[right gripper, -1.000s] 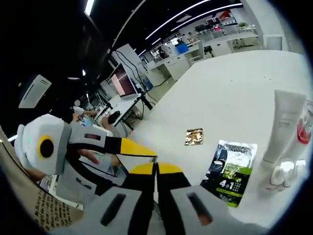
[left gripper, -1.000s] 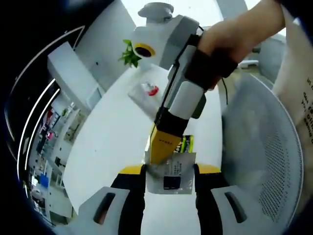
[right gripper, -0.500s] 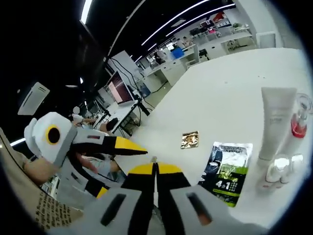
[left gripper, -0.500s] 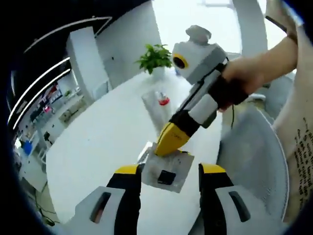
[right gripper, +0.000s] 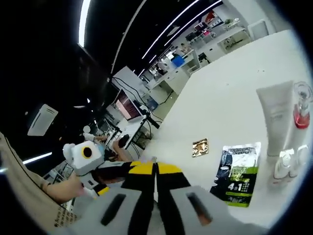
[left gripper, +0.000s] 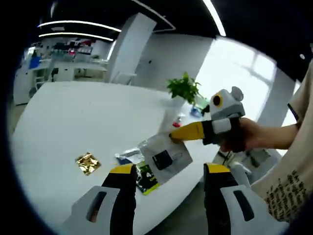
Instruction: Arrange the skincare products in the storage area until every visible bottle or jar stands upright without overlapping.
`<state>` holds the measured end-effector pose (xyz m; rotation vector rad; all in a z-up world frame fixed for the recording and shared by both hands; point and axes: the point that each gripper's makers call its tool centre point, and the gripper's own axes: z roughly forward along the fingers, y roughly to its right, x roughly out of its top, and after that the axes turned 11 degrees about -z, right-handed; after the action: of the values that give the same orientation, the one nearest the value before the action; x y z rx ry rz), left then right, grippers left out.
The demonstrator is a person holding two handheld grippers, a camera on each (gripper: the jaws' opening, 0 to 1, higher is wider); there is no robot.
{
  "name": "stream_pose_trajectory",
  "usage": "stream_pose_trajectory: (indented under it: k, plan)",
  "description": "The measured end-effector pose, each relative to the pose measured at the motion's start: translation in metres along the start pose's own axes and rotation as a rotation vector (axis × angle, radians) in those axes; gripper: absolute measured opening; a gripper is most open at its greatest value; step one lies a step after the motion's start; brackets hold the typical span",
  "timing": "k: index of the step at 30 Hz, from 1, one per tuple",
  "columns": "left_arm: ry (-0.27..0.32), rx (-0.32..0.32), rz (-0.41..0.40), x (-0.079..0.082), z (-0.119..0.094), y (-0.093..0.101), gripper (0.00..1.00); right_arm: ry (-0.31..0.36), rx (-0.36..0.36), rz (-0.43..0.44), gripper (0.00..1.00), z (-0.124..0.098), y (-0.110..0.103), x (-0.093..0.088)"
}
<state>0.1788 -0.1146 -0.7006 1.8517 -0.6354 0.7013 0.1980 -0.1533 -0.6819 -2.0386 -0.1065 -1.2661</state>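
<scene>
above the counter [left gripper: 58,117] edge, the right gripper [left gripper: 172,136] pinches a pale sachet [left gripper: 164,157] by its upper corner; it hangs just ahead of the spread left gripper [left gripper: 166,178], nearer than the upright tube [right gripper: 276,117] beyond.

table [right gripper: 230,107]: sachet [right gripper: 238,174] beside tube [right gripper: 277,122] | packet [right gripper: 200,147] apart

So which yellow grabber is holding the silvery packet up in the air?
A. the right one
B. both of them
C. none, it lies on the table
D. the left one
A: in the left gripper view the right gripper, coming in from the right, pinches the corner of the silvery packet and holds it above the white table, while the left gripper stands open, its jaws wide apart on either side.
</scene>
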Motion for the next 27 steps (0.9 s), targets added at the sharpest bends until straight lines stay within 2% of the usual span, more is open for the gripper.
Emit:
stream_pose_trajectory:
  k: [4,8,10,19,27]
  plan:
    - [0.028,-0.023,-0.098,-0.003,-0.002,-0.004,0.47,0.008,0.011,0.016,0.01,0.001,-0.003,0.001]
    - [0.052,-0.081,-0.208,-0.007,-0.005,0.004,0.37,0.021,0.023,0.042,0.01,0.003,-0.007,0.001]
    - [0.042,-0.106,-0.249,-0.011,-0.005,0.003,0.33,0.032,0.029,0.059,0.01,0.003,-0.008,0.002]
    - [0.091,-0.155,-0.350,-0.008,-0.008,0.004,0.21,0.057,0.048,0.112,0.01,0.004,-0.011,0.002]
    - [0.100,-0.153,-0.358,-0.006,-0.009,0.003,0.11,0.055,0.044,0.123,0.01,0.004,-0.008,0.000]
